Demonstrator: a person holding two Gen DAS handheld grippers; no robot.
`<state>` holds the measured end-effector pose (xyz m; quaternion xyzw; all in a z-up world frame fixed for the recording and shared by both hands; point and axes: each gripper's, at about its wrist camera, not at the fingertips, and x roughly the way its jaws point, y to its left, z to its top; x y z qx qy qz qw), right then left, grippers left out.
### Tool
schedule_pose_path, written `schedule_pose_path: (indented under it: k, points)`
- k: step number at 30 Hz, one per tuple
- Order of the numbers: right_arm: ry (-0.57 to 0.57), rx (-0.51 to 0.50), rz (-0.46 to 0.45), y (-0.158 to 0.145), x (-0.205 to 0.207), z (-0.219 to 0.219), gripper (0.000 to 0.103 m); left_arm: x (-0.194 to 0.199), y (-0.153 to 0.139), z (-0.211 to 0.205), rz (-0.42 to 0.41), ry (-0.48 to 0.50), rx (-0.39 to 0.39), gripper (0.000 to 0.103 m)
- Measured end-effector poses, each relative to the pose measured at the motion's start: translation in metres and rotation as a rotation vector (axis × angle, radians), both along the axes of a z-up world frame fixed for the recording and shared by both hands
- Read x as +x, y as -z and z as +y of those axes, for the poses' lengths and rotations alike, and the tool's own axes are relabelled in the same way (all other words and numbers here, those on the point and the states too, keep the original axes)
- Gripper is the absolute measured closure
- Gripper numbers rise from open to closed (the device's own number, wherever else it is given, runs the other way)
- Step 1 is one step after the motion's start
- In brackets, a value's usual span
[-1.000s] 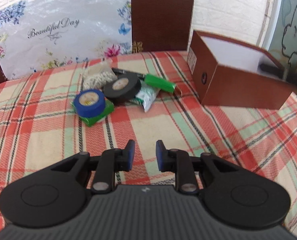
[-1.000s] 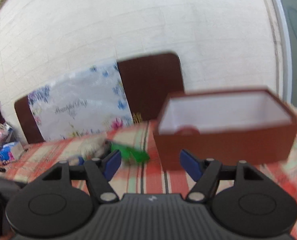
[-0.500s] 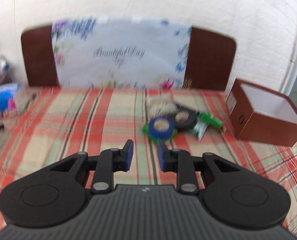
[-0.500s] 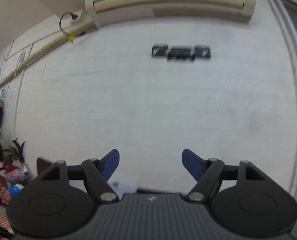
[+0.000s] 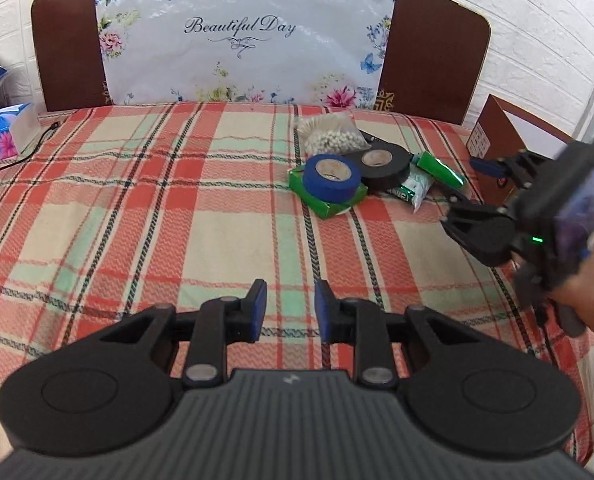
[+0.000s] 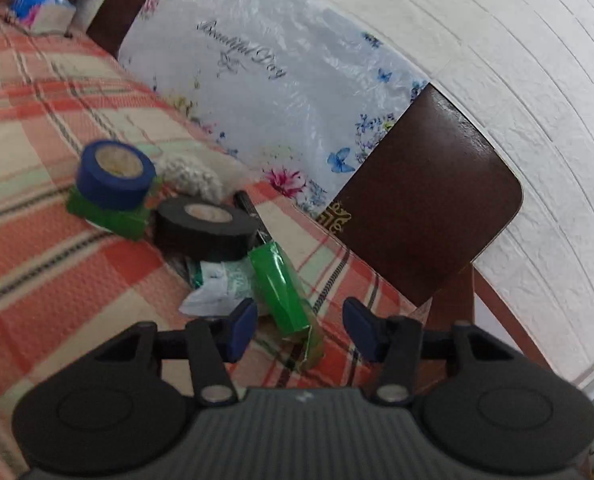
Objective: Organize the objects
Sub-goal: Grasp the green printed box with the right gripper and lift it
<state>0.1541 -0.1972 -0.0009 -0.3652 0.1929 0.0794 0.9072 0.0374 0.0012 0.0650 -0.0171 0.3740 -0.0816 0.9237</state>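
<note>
Objects for sorting lay in one heap on the plaid bedspread (image 5: 177, 208), far and right of centre, with the brown box (image 5: 497, 136) standing open just beyond them at the right edge. You had kept the box empty as far as the views showed; only a corner of it was visible.

Half a second before, your right gripper (image 6: 299, 326) pointed up at the bare wall; by this moment you had brought it down and rolled it over the near end of the heap. Its tongs were closing, with the green foil packet (image 6: 281, 292) lying between the blue tips but not yet pinched, so I judged the first pick was beginning.

Your left gripper (image 5: 287, 312) hung over bare cloth on the near side, tongs narrow and holding nothing, well apart from the heap.

Within the heap, the black tape roll (image 5: 383, 164) leaned on a white and green packet (image 5: 413, 188), the blue tape roll (image 5: 331, 174) sat on a flat green box (image 5: 329, 204), and a clear bag of white beads (image 5: 331, 136) lay furthest back.
</note>
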Motion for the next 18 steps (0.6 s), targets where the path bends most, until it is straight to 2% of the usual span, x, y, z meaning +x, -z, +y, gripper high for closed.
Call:
schedule_pose_path:
  k: [2,4,5,6,8,9,10,11,13,14,15,16,18]
  points:
    - [0.015,-0.021,0.020,0.008,0.009,0.000,0.084,0.001,0.000,-0.003,0.002,0.011,0.003,0.075]
    - [0.017,0.037,0.046,0.002,0.003,-0.006,0.085,0.001,-0.001,-0.003,-0.004,0.024,-0.004,0.075]
    - [0.003,0.099,0.080,-0.007,-0.007,-0.013,0.085,0.002,-0.002,-0.002,-0.007,0.036,-0.013,0.074]
    - [-0.015,0.212,0.145,-0.020,-0.017,-0.023,0.084,0.002,-0.002,-0.002,-0.004,0.048,-0.029,0.071]
    - [-0.055,0.557,0.346,-0.048,-0.033,-0.056,0.084,0.005,-0.002,-0.002,0.009,0.072,-0.072,0.069]
    - [-0.065,0.703,0.419,-0.055,-0.041,-0.073,0.084,0.008,-0.001,-0.004,0.018,0.083,-0.089,0.068]
    - [-0.071,0.817,0.465,-0.060,-0.049,-0.087,0.084,0.010,0.001,-0.007,0.029,0.095,-0.103,0.068]
    - [-0.064,0.886,0.488,-0.060,-0.058,-0.098,0.083,0.012,0.002,-0.012,0.043,0.107,-0.119,0.068]
    - [0.004,0.913,0.478,-0.054,-0.072,-0.111,0.074,0.018,0.007,-0.024,0.084,0.148,-0.159,0.068]
    - [0.057,0.873,0.435,-0.050,-0.079,-0.115,0.058,0.021,0.009,-0.031,0.101,0.173,-0.175,0.068]
    - [0.096,0.828,0.387,-0.045,-0.088,-0.116,0.049,0.024,0.011,-0.038,0.114,0.197,-0.183,0.068]
    - [0.121,0.800,0.358,-0.040,-0.095,-0.117,0.047,0.028,0.012,-0.046,0.126,0.222,-0.185,0.068]
    - [0.131,0.807,0.369,-0.032,-0.108,-0.121,0.046,0.035,0.015,-0.061,0.150,0.265,-0.188,0.068]
